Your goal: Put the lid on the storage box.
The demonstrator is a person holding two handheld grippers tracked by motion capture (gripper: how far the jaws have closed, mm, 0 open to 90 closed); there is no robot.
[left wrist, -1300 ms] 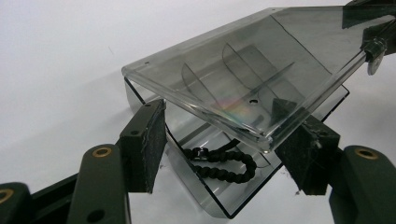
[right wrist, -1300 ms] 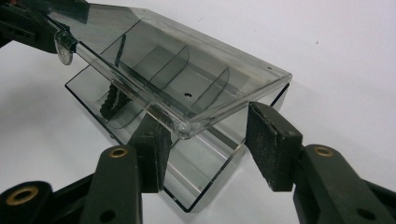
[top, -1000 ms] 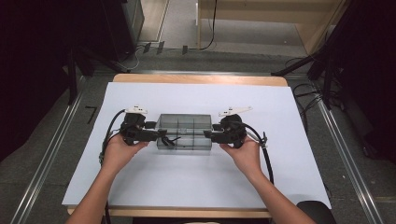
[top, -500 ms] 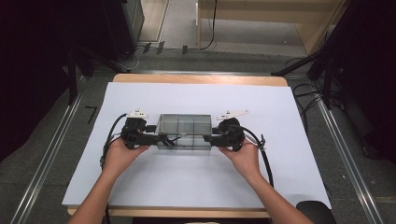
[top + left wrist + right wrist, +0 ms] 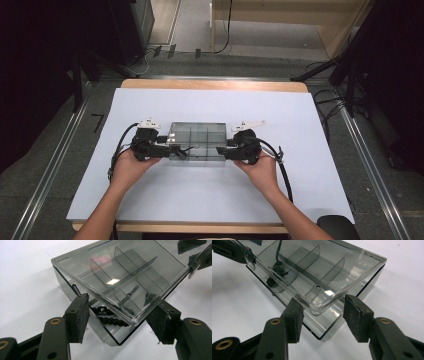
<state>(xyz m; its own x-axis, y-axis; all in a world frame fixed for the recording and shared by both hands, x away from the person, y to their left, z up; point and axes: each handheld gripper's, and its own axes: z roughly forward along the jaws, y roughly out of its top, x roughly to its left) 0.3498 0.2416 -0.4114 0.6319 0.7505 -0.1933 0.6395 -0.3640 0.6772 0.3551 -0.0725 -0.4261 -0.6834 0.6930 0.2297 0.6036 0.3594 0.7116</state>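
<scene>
In the high view, a clear box (image 5: pixel 196 140) with inner dividers sits near the middle of the white tabletop (image 5: pixel 210 200), a claw at each short end. The left claw (image 5: pixel 170 148) meets the box's near left corner, the right claw (image 5: pixel 220 150) its near right corner, each held in a hand (image 5: pixel 131 165); from here I cannot tell how wide either stands. Bare white sheet lies all round the box, with wide room behind it, in front toward the near edge, and out to both sides. In the left gripper view, the left claw (image 5: pixel 122 320) is spread, its two pads (image 5: pixel 81 315) standing either side of the box (image 5: pixel 117 272) corner; the lid (image 5: pixel 107 267) sits tilted above the base, its rounded corner reaching between the pads. The right-hand pad lies against or just beside the lid edge, the other pad just clear of the wall; a black beaded piece (image 5: pixel 110 317) lies inside the base. In the right gripper view, the right claw (image 5: pixel 323 315) is likewise spread, straddling the lid (image 5: pixel 317 267) corner of the box (image 5: pixel 332 322), both pads (image 5: pixel 357 315) just beside it with no clear pinch. Open tabletop (image 5: pixel 402 290) lies to either side.
</scene>
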